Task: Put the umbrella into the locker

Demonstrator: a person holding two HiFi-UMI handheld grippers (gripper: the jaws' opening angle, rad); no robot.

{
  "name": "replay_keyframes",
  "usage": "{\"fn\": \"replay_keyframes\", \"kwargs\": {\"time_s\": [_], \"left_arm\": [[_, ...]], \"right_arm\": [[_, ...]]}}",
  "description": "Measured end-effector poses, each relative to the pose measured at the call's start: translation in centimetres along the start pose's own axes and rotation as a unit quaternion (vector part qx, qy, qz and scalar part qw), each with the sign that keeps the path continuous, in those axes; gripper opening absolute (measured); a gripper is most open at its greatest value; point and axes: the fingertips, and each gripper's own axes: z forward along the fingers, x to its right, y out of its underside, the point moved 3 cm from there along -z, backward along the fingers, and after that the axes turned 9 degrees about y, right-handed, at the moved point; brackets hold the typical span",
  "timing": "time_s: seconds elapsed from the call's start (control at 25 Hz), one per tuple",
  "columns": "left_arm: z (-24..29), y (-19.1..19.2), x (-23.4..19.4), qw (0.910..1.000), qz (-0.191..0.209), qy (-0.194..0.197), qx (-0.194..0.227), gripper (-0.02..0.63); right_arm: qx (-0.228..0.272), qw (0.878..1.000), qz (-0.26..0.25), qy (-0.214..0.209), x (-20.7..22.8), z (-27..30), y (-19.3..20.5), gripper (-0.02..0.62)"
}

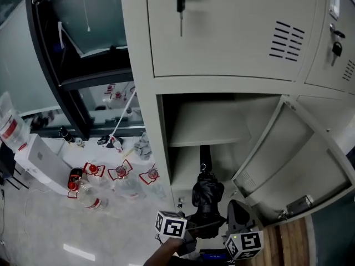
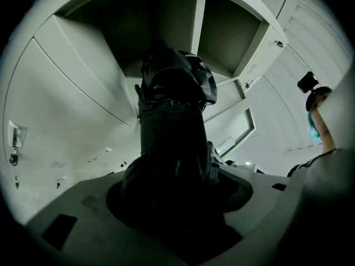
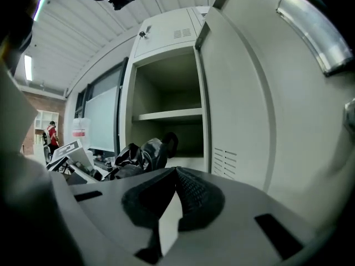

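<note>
The folded black umbrella [image 1: 207, 195] hangs at the mouth of the open locker's lower compartment [image 1: 188, 170], its handle end pointing in under the shelf [image 1: 211, 140]. My left gripper [image 1: 195, 225] is shut on the umbrella's body. In the left gripper view the umbrella [image 2: 172, 121] fills the space between the jaws of the left gripper [image 2: 172, 204] and points up into the locker. My right gripper [image 1: 238, 218] sits just right of the umbrella, in front of the swung-open door [image 1: 294, 165]. The right gripper [image 3: 176, 173] is shut and empty there, with the umbrella [image 3: 138, 157] to its left.
Several water bottles with red labels [image 1: 119, 184] and a white box [image 1: 41, 162] lie on the floor to the left. A key [image 1: 181, 4] hangs in the closed upper door. A black-framed glass partition [image 1: 72, 65] stands left of the locker.
</note>
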Motion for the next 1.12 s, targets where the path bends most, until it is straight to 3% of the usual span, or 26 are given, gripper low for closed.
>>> {"fn": "replay_keyframes", "kwargs": {"time_s": [0.6,1.12], "left_arm": [[0.1,-0.7,-0.4,0.9999,0.005,-0.011,-0.002,0.273],[0.1,-1.5,-2.5,0.9996,-0.015,-0.023,0.003,0.273]], "right_arm": [[0.003,1.000,0.003,-0.019,-0.5,0.5,0.3,0.002],[-0.012,1.000,0.011,-0.018,0.5,2.6,1.7,0.002]]}}
